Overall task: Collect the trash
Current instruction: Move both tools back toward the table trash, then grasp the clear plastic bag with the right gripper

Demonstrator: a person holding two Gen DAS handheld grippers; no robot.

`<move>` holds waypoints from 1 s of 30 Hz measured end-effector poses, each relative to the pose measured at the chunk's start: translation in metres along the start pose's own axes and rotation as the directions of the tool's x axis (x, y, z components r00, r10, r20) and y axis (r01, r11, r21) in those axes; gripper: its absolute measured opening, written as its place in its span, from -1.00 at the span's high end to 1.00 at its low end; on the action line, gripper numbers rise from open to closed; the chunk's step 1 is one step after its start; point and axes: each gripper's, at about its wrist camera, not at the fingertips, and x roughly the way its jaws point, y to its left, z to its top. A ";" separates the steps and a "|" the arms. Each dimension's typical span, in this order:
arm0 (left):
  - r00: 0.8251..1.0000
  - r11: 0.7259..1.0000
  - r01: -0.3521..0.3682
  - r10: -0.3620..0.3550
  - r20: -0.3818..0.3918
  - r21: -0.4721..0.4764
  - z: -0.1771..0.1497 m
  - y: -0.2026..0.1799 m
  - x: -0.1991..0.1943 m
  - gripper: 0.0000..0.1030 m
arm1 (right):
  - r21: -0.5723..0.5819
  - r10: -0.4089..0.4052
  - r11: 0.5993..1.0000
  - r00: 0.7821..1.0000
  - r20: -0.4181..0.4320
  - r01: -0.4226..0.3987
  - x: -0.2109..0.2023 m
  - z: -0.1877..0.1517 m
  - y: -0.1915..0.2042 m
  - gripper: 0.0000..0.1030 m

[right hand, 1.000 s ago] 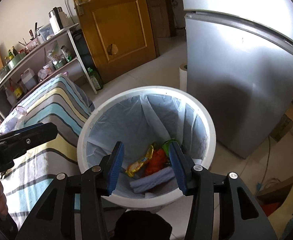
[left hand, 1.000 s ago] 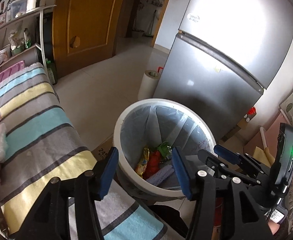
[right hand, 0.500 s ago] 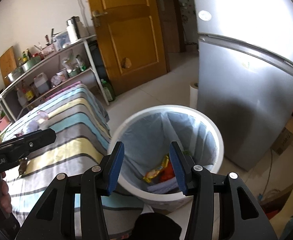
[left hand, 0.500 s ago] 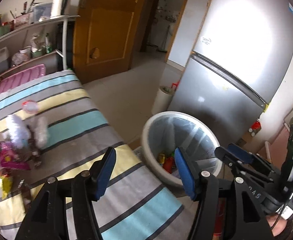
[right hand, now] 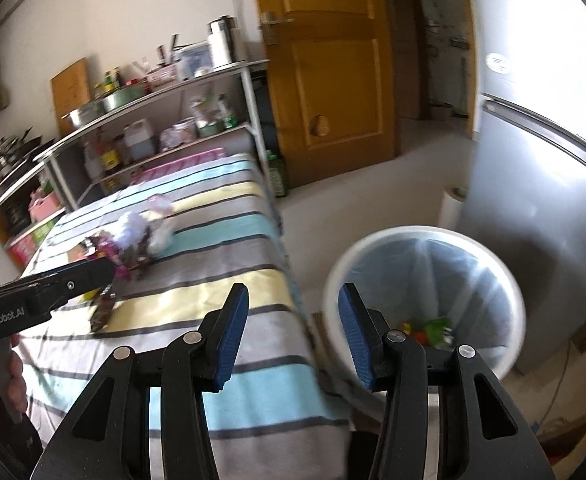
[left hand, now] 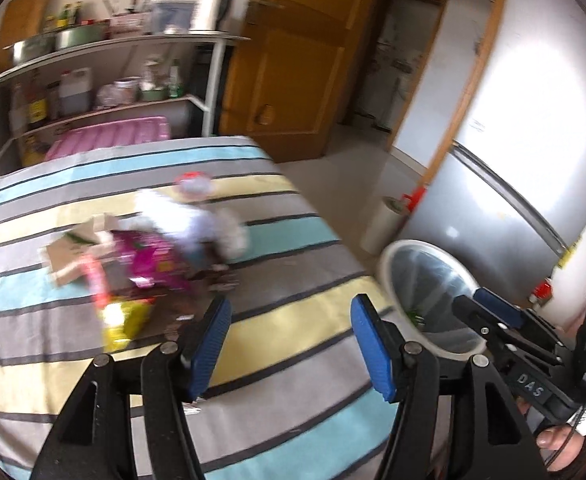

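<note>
A pile of trash lies on the striped table cloth [left hand: 277, 336]: a magenta wrapper [left hand: 153, 260], white crumpled plastic [left hand: 189, 220], a cardboard piece [left hand: 73, 254] and a yellow packet [left hand: 123, 320]. The pile also shows in the right wrist view [right hand: 133, 240]. A white lined trash bin [right hand: 425, 300] stands on the floor by the table, with wrappers inside; it also shows in the left wrist view [left hand: 429, 296]. My left gripper [left hand: 289, 344] is open and empty above the table, short of the pile. My right gripper [right hand: 293, 328] is open and empty between table edge and bin.
A silver fridge [right hand: 541, 184] stands behind the bin, with a white roll [right hand: 451, 204] beside it. A metal shelf rack [right hand: 165, 120] with bottles and pots stands behind the table. A wooden door [right hand: 333, 60] is at the back.
Both grippers have swung left, from over the bin toward the table. The trash pile has come into view, and the bin has slid to the right. Both grippers stay open.
</note>
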 end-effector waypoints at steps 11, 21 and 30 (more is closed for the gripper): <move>0.989 0.981 -0.146 0.149 0.014 -0.124 -0.014 0.079 -0.020 -0.31 | -0.143 0.118 0.982 0.991 -0.058 -0.125 0.041 0.004 0.075 0.07; 0.990 0.977 -0.138 0.132 -0.050 -0.164 -0.020 0.112 -0.003 -0.31 | -0.222 0.144 0.960 0.982 -0.122 -0.169 0.090 0.032 0.110 0.07; 0.987 0.981 -0.146 0.136 -0.086 -0.124 -0.011 0.109 0.020 -0.32 | -0.164 0.182 0.961 0.958 -0.219 -0.221 0.148 0.065 0.120 0.07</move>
